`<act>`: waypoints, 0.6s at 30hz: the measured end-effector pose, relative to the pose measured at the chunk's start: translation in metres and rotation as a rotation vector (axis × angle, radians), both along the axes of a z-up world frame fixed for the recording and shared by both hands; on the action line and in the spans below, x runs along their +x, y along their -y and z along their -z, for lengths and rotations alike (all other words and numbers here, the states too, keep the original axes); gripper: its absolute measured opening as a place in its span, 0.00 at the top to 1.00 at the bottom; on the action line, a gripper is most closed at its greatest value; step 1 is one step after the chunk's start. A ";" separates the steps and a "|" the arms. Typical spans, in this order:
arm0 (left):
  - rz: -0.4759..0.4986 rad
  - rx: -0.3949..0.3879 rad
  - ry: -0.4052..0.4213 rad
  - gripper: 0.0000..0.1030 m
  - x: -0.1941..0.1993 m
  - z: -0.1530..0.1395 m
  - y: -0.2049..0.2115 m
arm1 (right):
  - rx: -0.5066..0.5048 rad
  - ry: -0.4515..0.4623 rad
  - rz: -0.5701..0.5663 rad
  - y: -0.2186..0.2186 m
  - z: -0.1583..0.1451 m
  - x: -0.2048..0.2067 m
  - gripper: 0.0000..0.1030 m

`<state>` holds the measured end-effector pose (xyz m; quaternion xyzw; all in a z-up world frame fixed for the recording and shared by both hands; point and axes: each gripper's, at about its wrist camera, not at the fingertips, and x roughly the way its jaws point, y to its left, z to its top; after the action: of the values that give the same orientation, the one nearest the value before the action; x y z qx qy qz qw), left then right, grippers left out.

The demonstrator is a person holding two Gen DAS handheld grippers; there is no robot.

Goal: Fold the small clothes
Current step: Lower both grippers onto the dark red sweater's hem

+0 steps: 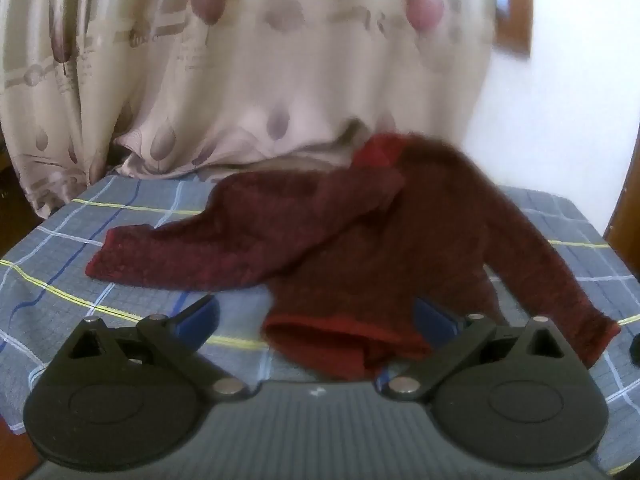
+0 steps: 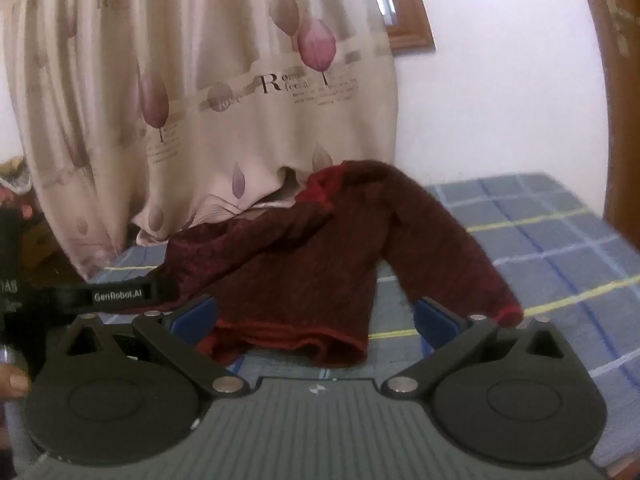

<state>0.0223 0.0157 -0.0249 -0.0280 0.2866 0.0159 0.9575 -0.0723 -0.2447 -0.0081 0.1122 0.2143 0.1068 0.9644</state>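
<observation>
A small dark red sweater [image 1: 360, 248] lies spread on a blue checked cloth [image 1: 120, 216] that covers the work surface. Its brighter red hem [image 1: 340, 334] faces the near edge and is slightly rumpled. The collar [image 1: 378, 150] lies at the far side, against the foot of a curtain. The sleeve [image 1: 192, 248] on the left is folded outward and lies flat across the cloth, cuff pointing left. The other sleeve [image 1: 560, 280] runs down the right side toward the near edge, ending in a red cuff.

Left gripper [image 1: 316, 316]: jaws fully apart, nothing between the pads. Its blue fingertips [image 1: 200, 316] sit at the near edge of the sweater, straddling the hem; contact with the fabric cannot be confirmed.

Right gripper [image 2: 314, 318]: jaws likewise spread wide, holding nothing, positioned just short of the hem [image 2: 292, 334]. The left tool's black arm [image 2: 120, 294] shows at the left of the right wrist view, with part of a hand [image 2: 12, 382] at the edge.

Beyond the sweater hangs a cream curtain [image 2: 200, 100] printed with purple leaves and lettering. A white wall [image 2: 500, 80] and wooden frame [image 2: 412, 36] stand to the right.
</observation>
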 end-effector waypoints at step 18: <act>0.115 -0.275 -0.194 0.00 0.079 0.057 -0.068 | 0.165 -0.248 -0.095 0.028 0.060 0.099 0.28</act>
<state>0.1015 0.0833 -0.0814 -0.1403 0.3783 -0.0757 0.9119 0.0263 -0.2730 -0.0684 0.1929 0.3274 0.1547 0.9120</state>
